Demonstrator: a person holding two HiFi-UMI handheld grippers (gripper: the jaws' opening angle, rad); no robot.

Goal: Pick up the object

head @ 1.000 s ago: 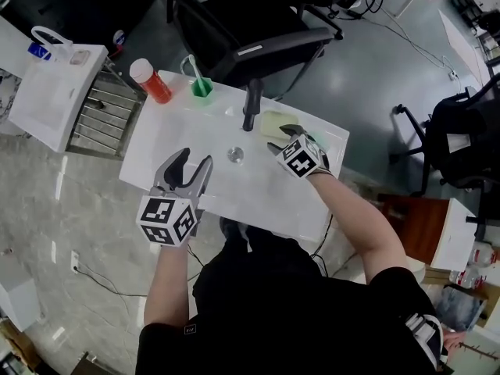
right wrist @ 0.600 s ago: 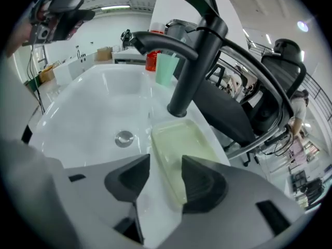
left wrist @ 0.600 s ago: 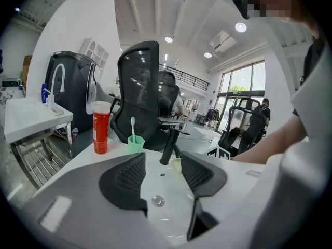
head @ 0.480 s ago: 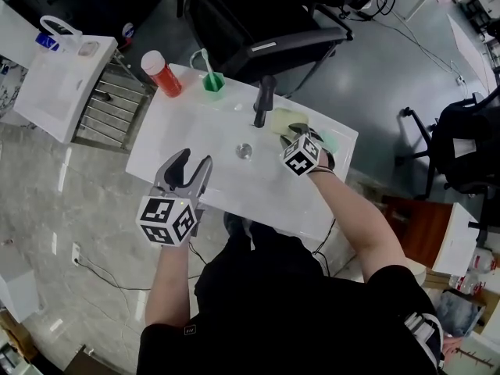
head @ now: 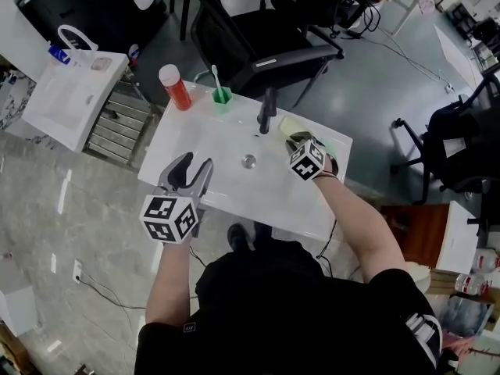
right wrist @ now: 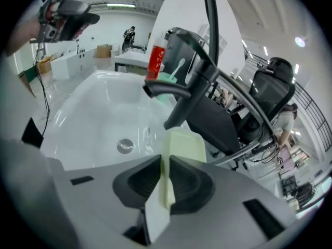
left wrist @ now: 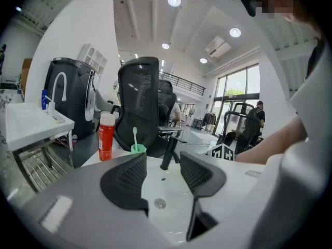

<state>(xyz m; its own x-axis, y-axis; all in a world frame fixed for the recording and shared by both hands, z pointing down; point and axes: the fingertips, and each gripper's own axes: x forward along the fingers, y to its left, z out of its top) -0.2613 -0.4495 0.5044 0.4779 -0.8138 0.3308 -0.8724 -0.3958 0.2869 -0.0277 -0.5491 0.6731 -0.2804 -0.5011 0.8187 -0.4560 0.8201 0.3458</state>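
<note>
1. The fingers of my right gripper [right wrist: 165,163], just closing, clamped the pale yellow dish [right wrist: 185,143] by its edge at the sink's [head: 201,153] back right.
2. The black faucet [right wrist: 194,87] stood just beside it.
3. The red bottle [head: 176,91] and green cup [head: 223,96] stood well apart, back left.
4. My left gripper's [left wrist: 162,162] fingers, narrowing slightly, were apart and empty.

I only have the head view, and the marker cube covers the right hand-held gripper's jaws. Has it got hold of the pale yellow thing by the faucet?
Observer: Yes. The right gripper view shows that the right hand-held gripper has just been closing. Its jaws clamp a thin edge of the pale yellow object.
Operator: And the left one, is it carrying anything?
Observer: No. In the left gripper view the left hand-held gripper stands open. Only the drain and the black faucet show through the gap.
</note>
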